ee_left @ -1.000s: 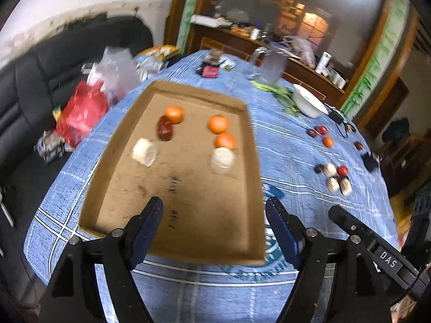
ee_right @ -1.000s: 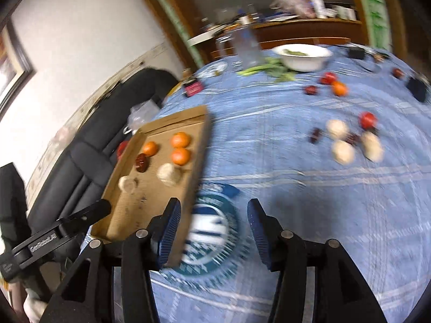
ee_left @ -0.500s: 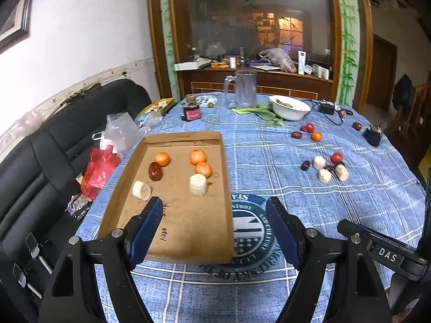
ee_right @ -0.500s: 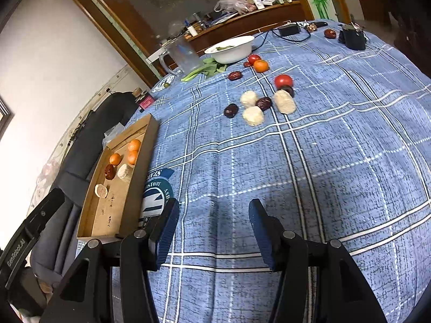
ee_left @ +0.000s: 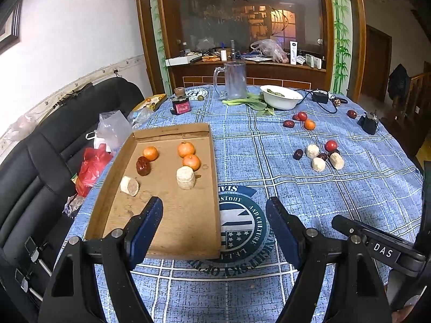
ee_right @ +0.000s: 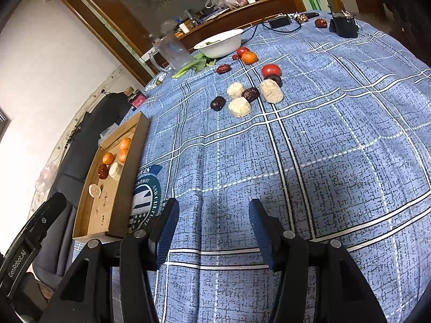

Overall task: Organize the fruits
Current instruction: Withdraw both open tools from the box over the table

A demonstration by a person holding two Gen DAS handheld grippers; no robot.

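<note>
A shallow cardboard tray (ee_left: 188,231) (ee_right: 115,220) lies on the left of the blue checked tablecloth. In it sit three oranges (ee_left: 186,149), a dark red date (ee_left: 142,165) and two pale cut chunks (ee_left: 186,177). Loose on the cloth to the right lie several pale chunks (ee_right: 239,106), dark dates (ee_right: 217,103), red tomatoes (ee_right: 270,70) and an orange (ee_right: 249,57). My left gripper (ee_left: 214,215) hangs open over the tray's near right corner, nothing between its fingers. My right gripper (ee_right: 212,218) stands open above bare cloth, well short of the loose fruit.
At the table's far side stand a glass jug (ee_left: 234,80), a white bowl (ee_left: 281,98) with greens beside it, a small dark jar (ee_left: 181,105) and a black charger (ee_left: 319,97). A black sofa (ee_left: 40,161) with bags flanks the left edge.
Both views have swung up and levelled: the left gripper pulled back from over the tray toward its near corner, and the right gripper shifted right, away from the tray, over open cloth.
</note>
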